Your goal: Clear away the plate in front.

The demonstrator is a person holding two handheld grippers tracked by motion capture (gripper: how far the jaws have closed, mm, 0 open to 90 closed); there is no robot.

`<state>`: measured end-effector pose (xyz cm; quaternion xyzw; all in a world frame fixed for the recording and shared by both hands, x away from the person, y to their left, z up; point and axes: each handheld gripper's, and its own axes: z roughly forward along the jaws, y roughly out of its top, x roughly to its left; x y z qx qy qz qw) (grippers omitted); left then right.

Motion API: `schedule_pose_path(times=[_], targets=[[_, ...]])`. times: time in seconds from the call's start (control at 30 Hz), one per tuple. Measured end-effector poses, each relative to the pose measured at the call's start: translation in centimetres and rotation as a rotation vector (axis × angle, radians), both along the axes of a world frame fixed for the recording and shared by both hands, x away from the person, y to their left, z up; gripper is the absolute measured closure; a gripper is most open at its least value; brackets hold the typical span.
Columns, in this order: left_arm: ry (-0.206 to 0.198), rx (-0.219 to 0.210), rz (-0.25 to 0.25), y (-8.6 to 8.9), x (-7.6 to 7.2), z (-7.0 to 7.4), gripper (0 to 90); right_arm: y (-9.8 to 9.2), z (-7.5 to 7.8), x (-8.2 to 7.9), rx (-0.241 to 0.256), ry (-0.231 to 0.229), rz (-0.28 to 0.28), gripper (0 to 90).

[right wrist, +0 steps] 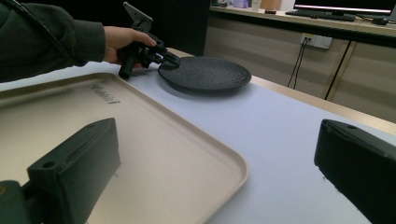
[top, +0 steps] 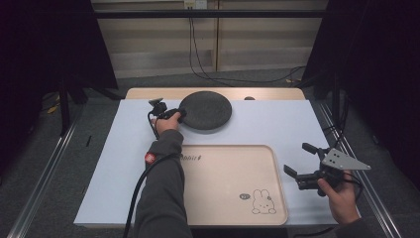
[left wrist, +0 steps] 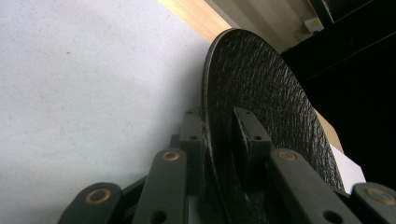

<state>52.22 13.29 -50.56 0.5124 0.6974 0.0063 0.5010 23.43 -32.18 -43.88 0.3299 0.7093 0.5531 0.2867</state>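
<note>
The left gripper (top: 179, 114) has its jaws clamped on the near-left rim of the dark round plate (top: 205, 110), one jaw over the textured top and one beneath, as the left gripper view makes plain. The plate sits at the far middle of the white table (top: 114, 163), just beyond the beige tray (top: 230, 181) and apart from it. Over at the table's right edge the right gripper (top: 297, 159) is held beside the tray's right rim, its jaws spread wide and holding nothing, pointed toward the plate across the tray's corner
</note>
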Motion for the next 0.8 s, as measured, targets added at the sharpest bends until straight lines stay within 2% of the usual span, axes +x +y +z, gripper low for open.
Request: schedule_pose_path(times=[0.03, 0.07, 0.1, 0.13, 0.23, 0.27, 0.33, 0.37, 0.4, 0.43, 0.6, 0.7, 0.8], targets=[[-0.01, 0.008, -0.01, 0.1, -0.1, 0.1, 75.7, 0.0, 0.0, 0.0, 0.007, 0.0, -0.002, 0.0], [-0.026, -0.027, 0.006, 0.0, -0.3, 0.6, 78.7, 0.0, 0.0, 0.1, 0.007, 0.0, -0.004, 0.0], [-0.044, -0.026, -0.005, 0.1, -0.4, 0.8, 79.6, 0.0, 0.0, 0.1, 0.007, -0.002, -0.005, 0.0], [-0.044, -0.026, -0.005, 0.1, -0.4, 0.8, 80.8, 0.0, 0.0, 0.1, 0.007, -0.002, -0.005, 0.0], [-0.08, -0.044, -0.009, -0.4, -0.5, 2.0, 82.9, -0.1, 0.1, 0.1, 0.004, 0.002, -0.004, 0.0], [-0.111, -0.024, -0.031, -0.7, -0.7, 2.8, 84.5, -0.2, 0.1, 0.1, 0.012, 0.0, -0.012, 0.0], [-0.119, -0.039, -0.036, -0.9, -0.8, 3.2, 85.6, -0.2, 0.2, 0.1, 0.013, -0.008, -0.016, 0.0], [-0.149, -0.032, -0.055, -1.1, -0.9, 3.5, 86.8, -0.2, 0.2, 0.2, 0.016, -0.01, -0.01, 0.0], [-0.161, -0.01, -0.076, -1.4, -0.9, 4.0, 87.1, -0.3, 0.2, 0.2, 0.011, -0.011, -0.017, 0.0], [-0.144, -0.003, -0.084, -1.6, -0.9, 4.3, 87.1, -0.3, 0.1, 0.2, -0.002, -0.014, -0.007, 0.0], [-0.134, 0.009, -0.095, -2.2, -0.9, 5.2, 87.4, -0.2, 0.0, 0.2, 0.017, -0.005, -0.01, 0.0], [-0.143, 0.026, -0.098, -2.4, -0.8, 5.6, 87.4, -0.2, 0.1, 0.2, 0.019, -0.004, -0.011, 0.0], [-0.156, 0.057, -0.121, -2.6, -0.8, 6.6, 87.1, -0.3, 0.1, 0.2, 0.016, -0.007, -0.015, 0.0]])
